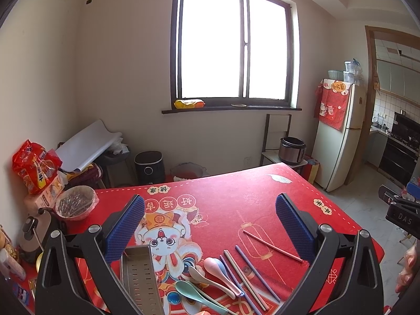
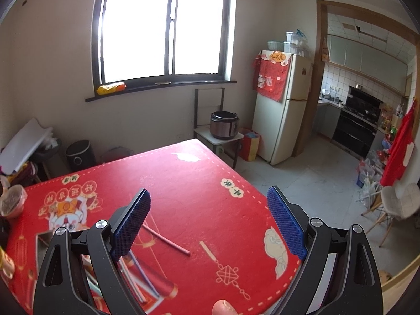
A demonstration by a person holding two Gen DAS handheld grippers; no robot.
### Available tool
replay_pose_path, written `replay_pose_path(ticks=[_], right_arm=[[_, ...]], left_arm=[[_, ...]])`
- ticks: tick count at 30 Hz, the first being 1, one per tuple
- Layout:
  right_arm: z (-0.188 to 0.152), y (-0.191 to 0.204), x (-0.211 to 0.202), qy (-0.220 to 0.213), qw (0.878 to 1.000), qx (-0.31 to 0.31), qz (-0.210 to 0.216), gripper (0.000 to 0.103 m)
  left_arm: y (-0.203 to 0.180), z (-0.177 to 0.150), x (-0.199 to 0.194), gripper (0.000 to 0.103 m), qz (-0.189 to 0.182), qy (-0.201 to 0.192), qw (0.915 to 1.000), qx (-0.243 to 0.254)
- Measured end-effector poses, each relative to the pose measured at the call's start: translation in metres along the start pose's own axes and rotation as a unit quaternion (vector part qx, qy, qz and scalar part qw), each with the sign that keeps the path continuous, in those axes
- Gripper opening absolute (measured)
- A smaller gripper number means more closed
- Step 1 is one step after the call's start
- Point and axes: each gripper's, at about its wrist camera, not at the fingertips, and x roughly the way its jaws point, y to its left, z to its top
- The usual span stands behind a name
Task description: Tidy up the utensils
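Note:
Pastel spoons (image 1: 210,278) in pink, beige and green lie on the red tablecloth (image 1: 223,191) beside several chopsticks (image 1: 249,278). One pink chopstick (image 1: 273,246) lies apart to the right, also seen as a pink chopstick (image 2: 168,241) in the right wrist view. A perforated steel utensil holder (image 1: 140,278) lies at the left. My left gripper (image 1: 210,223) hangs open above the table, empty. My right gripper (image 2: 210,223) is open too, over the cloth (image 2: 189,183), with more chopsticks (image 2: 136,275) behind its left finger.
A plastic-covered bowl (image 1: 76,202), snack bags (image 1: 34,168) and a boxed item crowd the table's left edge. The right gripper's body (image 1: 399,210) shows at the right edge. Beyond the table stand a rice cooker (image 2: 224,124), fridge (image 2: 283,105) and white chair (image 2: 399,202).

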Motion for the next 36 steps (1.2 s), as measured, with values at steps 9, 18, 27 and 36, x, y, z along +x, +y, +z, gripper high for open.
replay_pose_path(ticks=[9, 18, 27, 36], right_arm=[[-0.011, 0.017, 0.054, 0.028, 0.991, -0.040, 0.128, 0.087], [-0.045, 0.050, 0.101, 0.083, 0.969, -0.088, 0.217, 0.087], [-0.076, 0.064, 0.139, 0.150, 0.949, -0.129, 0.247, 0.087], [-0.097, 0.067, 0.187, 0.224, 0.916, -0.155, 0.296, 0.087]], left_arm=[[0.013, -0.035, 0.028, 0.098, 0.059, 0.054, 0.9966, -0.018], [0.030, -0.077, 0.057, 0.098, 0.094, 0.130, 0.9856, -0.055], [0.036, -0.126, 0.078, 0.091, 0.124, 0.213, 0.9621, -0.116], [0.024, -0.167, 0.099, 0.048, 0.101, 0.276, 0.9355, -0.197]])
